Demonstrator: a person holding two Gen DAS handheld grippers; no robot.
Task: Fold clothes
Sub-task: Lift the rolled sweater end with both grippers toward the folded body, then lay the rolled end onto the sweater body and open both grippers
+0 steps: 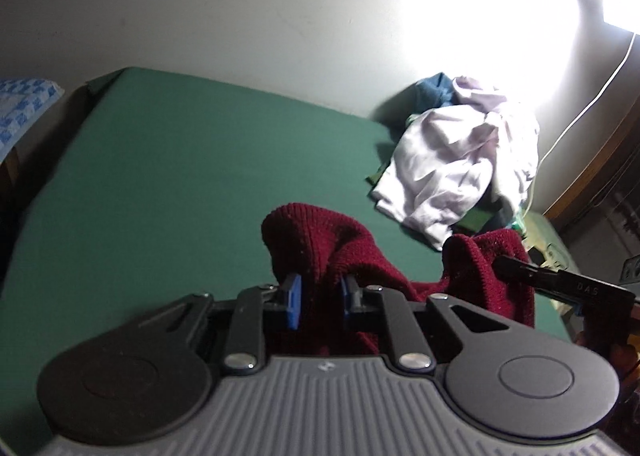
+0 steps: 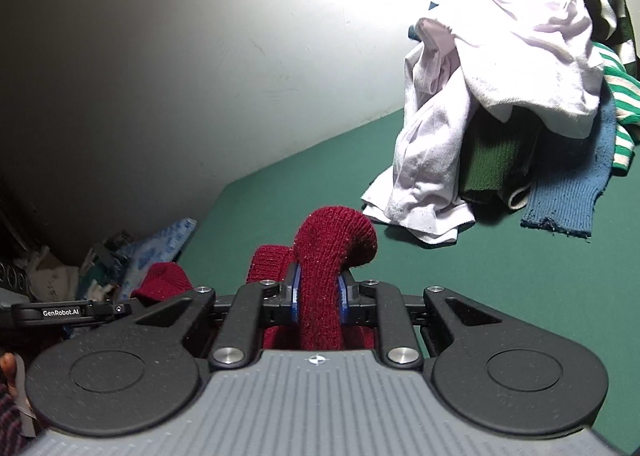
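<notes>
A dark red knitted garment (image 1: 320,240) hangs between both grippers above the green bed sheet (image 1: 160,175). My left gripper (image 1: 320,296) is shut on one bunched fold of it, the blue pads pressing the knit. The right gripper's black finger shows at that view's right edge, holding another hump of the same red knit (image 1: 484,268). In the right wrist view my right gripper (image 2: 318,296) is shut on a thick roll of the red garment (image 2: 332,248), which arches over the pads. The left gripper's body (image 2: 72,312) is at the left, next to more red knit.
A heap of clothes lies on the sheet by the wall: a pale lilac shirt (image 2: 500,67) on top, a dark green knit (image 2: 492,163), a blue sweater (image 2: 572,191) and a green-striped piece (image 2: 620,95). A blue patterned cloth (image 1: 20,107) lies beyond the bed's left edge. A white cable (image 1: 580,115) hangs at right.
</notes>
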